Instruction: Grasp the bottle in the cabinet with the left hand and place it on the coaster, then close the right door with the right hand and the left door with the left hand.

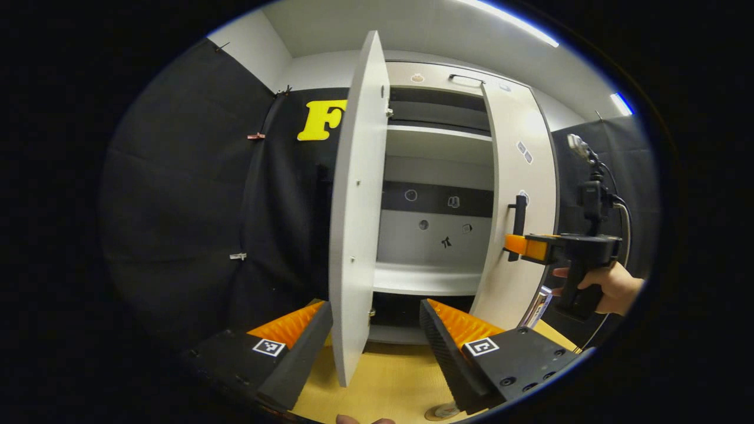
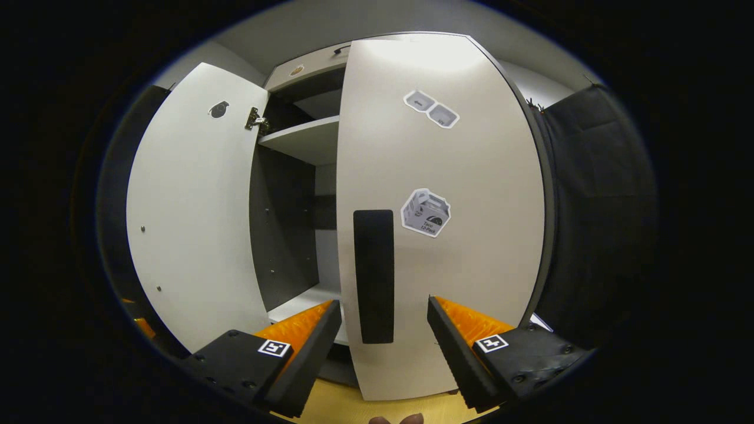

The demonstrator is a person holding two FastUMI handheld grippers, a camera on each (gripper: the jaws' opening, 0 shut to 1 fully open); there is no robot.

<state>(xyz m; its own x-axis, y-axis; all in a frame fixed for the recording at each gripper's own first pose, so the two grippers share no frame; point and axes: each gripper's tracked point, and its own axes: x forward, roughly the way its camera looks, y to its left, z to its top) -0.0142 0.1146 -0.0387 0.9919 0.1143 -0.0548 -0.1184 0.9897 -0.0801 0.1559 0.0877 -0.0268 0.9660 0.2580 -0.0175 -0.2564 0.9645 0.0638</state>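
- pale laminate panel, the right door (image 2: 442, 206) looks stiff, light and smooth; i judge a flat push beside its dark handle (image 2: 373, 275) moves it best, since the face gives little grip.
- its long axis runs upright, 12 to 6; it stands nearly shut, free edge toward the cabinet (image 1: 439, 176) opening.
- the right tool (image 2: 383, 347) has its fingers apart, the handle between them, not clamped.
- the left door (image 1: 356, 206) stands wide, edge-on at 12 of the left tool (image 1: 377, 341), whose fingers are spread either side of it.
- the bottle (image 1: 539, 306) seems to stand on the worktop (image 1: 389, 383) at 3, partly hidden.
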